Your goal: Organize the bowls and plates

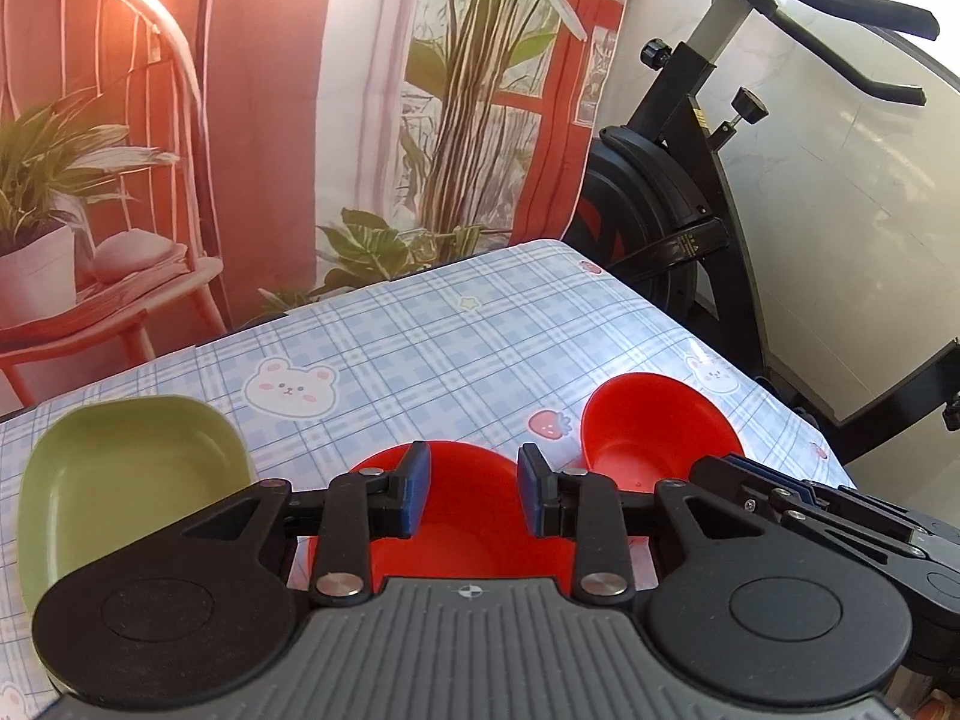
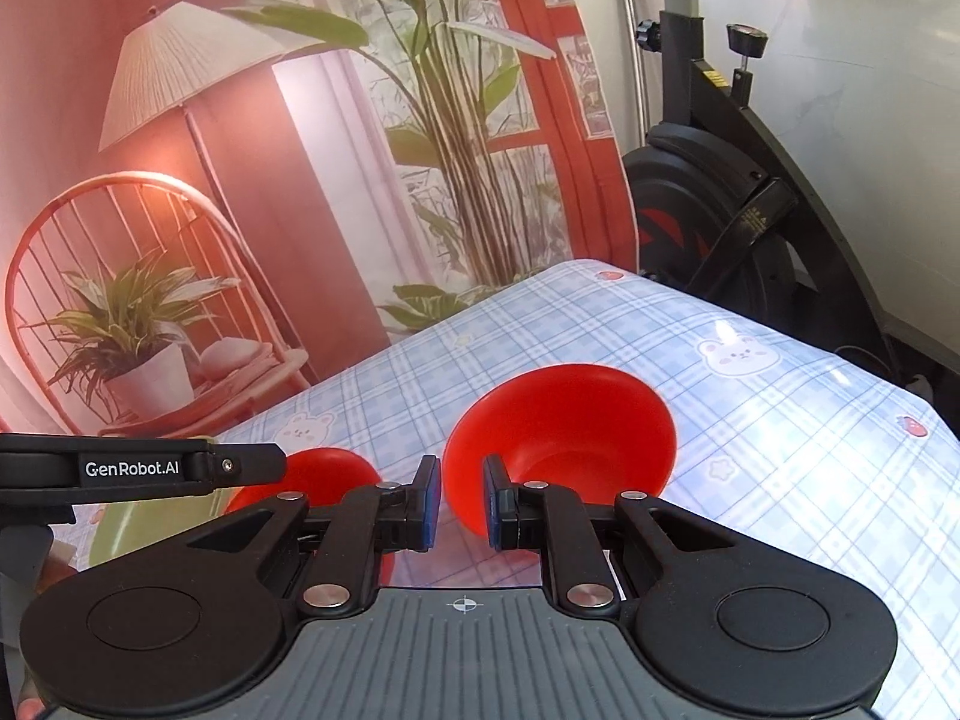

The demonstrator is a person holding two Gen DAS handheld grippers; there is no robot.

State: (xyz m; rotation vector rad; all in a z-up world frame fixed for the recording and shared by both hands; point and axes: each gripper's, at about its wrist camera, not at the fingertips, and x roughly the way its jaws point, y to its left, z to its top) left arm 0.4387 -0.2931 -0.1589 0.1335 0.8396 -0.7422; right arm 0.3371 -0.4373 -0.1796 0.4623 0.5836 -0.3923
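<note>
In the left wrist view my left gripper (image 1: pixel 474 489) is open and empty, hovering over a red bowl (image 1: pixel 462 531) on the checked tablecloth. A green plate (image 1: pixel 126 480) lies to its left. A second red bowl (image 1: pixel 651 435) is tilted at the right, by my right gripper (image 1: pixel 774 480). In the right wrist view my right gripper (image 2: pixel 462 501) has its jaws a small gap apart at the near rim of the tilted red bowl (image 2: pixel 564 438); whether the pads grip the rim I cannot tell. The first red bowl (image 2: pixel 312 474) and the left gripper's body (image 2: pixel 138 468) show at the left.
The table (image 1: pixel 432 336) is covered with a blue checked cloth with bear prints. A printed backdrop (image 1: pixel 240 120) hangs behind its far edge. A black exercise bike (image 1: pixel 690 180) stands off the table's far right corner, also in the right wrist view (image 2: pixel 732 198).
</note>
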